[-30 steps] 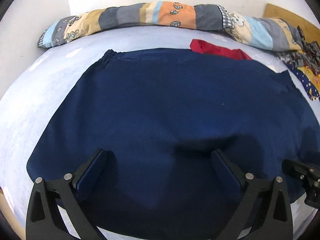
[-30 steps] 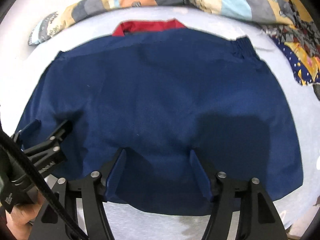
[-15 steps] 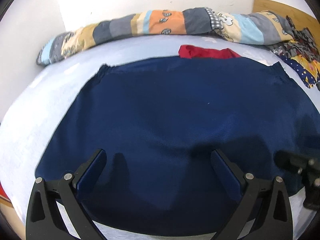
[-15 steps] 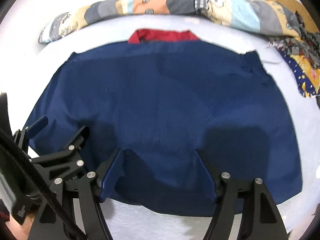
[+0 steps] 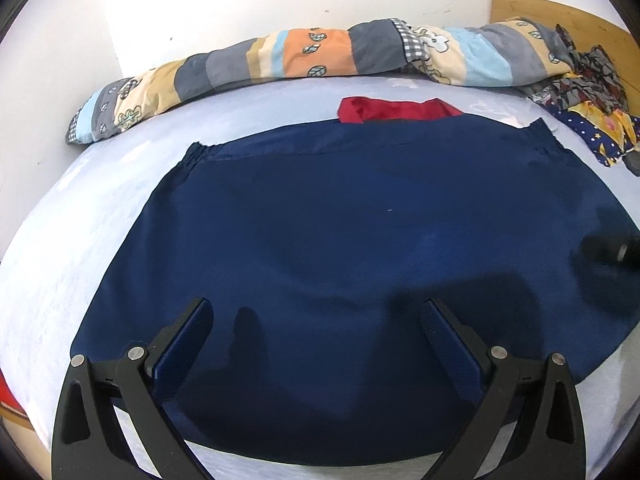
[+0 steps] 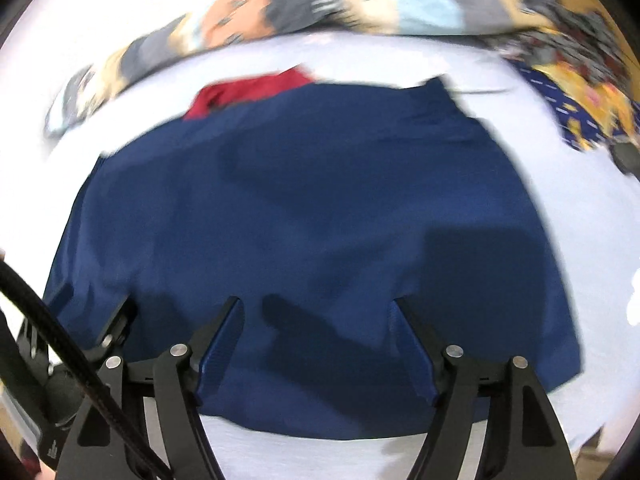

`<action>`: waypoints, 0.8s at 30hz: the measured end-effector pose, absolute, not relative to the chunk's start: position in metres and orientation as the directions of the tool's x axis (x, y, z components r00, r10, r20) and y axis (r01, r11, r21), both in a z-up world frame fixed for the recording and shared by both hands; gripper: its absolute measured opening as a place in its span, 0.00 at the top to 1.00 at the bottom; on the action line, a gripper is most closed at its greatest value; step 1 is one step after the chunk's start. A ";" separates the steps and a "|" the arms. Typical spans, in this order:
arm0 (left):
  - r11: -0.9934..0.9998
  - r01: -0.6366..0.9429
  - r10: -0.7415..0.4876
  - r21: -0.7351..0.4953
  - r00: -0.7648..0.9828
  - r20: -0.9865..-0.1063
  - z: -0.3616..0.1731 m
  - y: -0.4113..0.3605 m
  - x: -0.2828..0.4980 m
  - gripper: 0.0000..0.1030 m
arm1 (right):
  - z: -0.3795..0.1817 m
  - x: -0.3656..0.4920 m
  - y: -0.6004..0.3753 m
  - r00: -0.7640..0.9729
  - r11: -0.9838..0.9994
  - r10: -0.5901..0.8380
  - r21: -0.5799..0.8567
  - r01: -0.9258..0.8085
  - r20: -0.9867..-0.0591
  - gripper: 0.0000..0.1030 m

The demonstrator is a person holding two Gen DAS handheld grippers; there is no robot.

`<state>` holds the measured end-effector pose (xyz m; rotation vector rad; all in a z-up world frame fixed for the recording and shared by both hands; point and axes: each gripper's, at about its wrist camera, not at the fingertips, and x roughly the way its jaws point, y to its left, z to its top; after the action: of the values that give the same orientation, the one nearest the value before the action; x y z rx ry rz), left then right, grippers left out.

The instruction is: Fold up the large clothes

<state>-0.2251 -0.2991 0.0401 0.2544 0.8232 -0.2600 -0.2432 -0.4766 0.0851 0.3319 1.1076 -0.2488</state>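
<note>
- We see the large navy-blue fabric garment [image 5: 360, 248] spread flat on the pale blue bed [image 5: 80, 208], red lining at its far edge.
- We should pinch its near hem evenly at both sides.
- Our left hand-held gripper [image 5: 316, 332] and right hand-held gripper [image 6: 318, 332] hover spread over that hem, holding nothing.

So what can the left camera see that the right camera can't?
Only the left camera shows the stitched, gathered cuffs sharply, and the right gripper as a dark blur at the edge. Only the right camera shows a black cable and the left gripper beside its own open fingers; its picture is blurred. Both show the blue garment flat on the bed, a red cloth behind it, and the striped blanket.
</note>
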 end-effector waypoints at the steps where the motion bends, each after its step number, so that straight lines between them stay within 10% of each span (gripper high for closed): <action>1: 0.935 0.331 -0.133 0.124 0.655 -0.744 0.041 -0.302 -0.227 0.00 | 0.088 -0.248 -0.488 0.431 0.913 -0.036 0.146 0.381 -0.902 0.24; 24: 0.900 0.404 -0.193 0.161 0.703 -0.685 0.056 -0.325 -0.247 0.00 | 0.080 -0.342 -0.629 0.457 0.576 0.060 0.404 0.710 -0.888 0.24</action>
<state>-0.2474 -0.3248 0.0562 0.3124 0.7196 -0.3381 -0.3422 -0.6288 0.0796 0.8873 1.0357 -0.4730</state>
